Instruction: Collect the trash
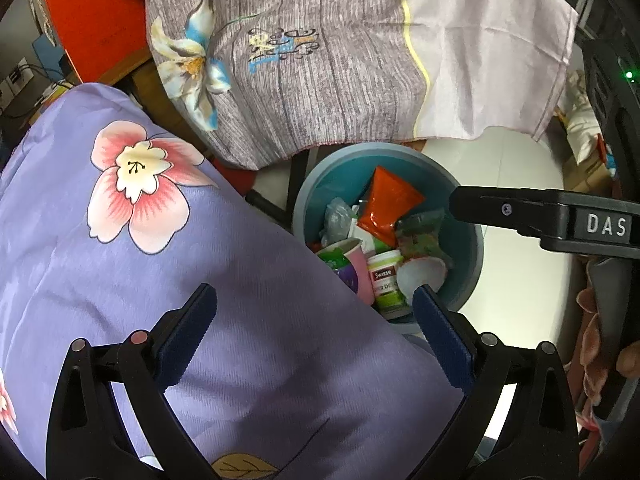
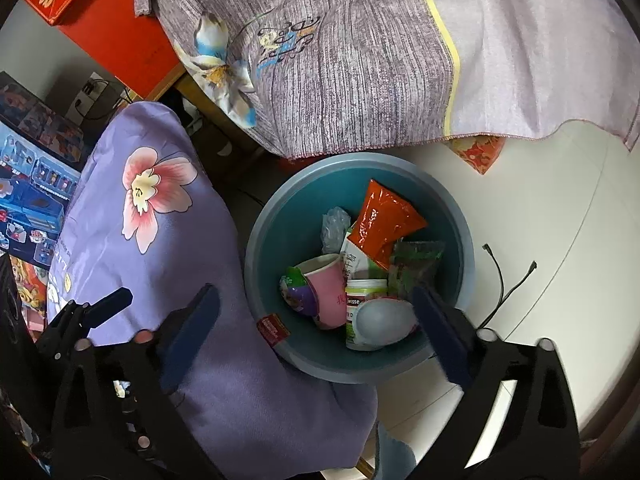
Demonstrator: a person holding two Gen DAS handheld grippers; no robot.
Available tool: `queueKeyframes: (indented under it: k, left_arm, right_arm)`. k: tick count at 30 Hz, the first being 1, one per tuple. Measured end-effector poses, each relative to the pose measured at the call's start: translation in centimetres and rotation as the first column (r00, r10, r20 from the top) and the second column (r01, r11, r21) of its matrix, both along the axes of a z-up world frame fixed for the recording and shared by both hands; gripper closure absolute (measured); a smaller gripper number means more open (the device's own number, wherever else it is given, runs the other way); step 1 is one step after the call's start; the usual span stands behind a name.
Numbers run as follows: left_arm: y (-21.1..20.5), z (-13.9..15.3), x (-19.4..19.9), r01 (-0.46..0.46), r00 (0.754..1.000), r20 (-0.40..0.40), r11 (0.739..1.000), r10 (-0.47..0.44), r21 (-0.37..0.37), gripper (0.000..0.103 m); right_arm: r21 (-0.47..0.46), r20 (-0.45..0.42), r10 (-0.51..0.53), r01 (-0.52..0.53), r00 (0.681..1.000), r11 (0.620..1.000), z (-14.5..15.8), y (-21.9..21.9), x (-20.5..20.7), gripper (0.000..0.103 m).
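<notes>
— Bin [image 2: 280,216] first: where did it sit from the two grippers?

— Ahead of and below both. The teal bin stood on the pale floor [image 2: 540,240], tucked against the edge of the purple floral cloth [image 2: 160,240], with the hem of the striped grey cloth [image 2: 340,80] hanging just beyond its far rim.

— And the trash?

— Already inside. An orange packet [image 2: 386,220] leaned against the far wall, long axis running from the far rim toward the middle; a pink cup [image 2: 328,292] lay on its side toward the purple cloth; a green-labelled Swisse jar [image 2: 360,308] and a pale egg-shaped piece [image 2: 384,318] lay at the near wall.

— Which gripper was nearer?

— The right gripper [image 2: 316,320], I judged. Its jaws stood wide apart with nothing between them, one finger over the purple cloth and the other over the bin's near rim, so the opening lay almost straight under it. In the left wrist view the same tool reached in from the right side, tip over the rim.

— The left one?

— The left gripper [image 1: 316,328] also stood spread and empty, mostly above the purple cloth, the bin [image 1: 320,184] ahead and to its right.

— So the next move?

— Probably away from the bin to fetch more; neither view showed loose trash outside it.
</notes>
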State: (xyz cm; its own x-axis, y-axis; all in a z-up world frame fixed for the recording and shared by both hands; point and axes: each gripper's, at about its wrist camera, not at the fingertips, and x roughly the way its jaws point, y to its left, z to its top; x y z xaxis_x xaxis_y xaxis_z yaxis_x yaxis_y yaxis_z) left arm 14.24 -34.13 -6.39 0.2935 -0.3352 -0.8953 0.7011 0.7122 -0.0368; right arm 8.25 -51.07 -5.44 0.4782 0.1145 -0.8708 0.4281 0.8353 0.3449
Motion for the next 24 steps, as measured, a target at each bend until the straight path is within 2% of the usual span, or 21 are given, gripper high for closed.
queueKeyframes:
  k: [13,24]
  left_arm:
    - [2.8,0.9,-1.6,-0.069,0.998,0.015,0.998,0.068,0.015,0.004]
    - [6.8,2.8,-3.6,-0.123,0.991,0.053,0.992,0.123,-0.015,0.004]
  right_arm:
    - [-0.2,-0.061,0.03,-0.042,0.998,0.979,1.7,2.1,-3.2,0.007]
    - [-0.284,-0.029,0.045,-0.052,0.999,0.958,4.2,5.1,-6.8,0.007]
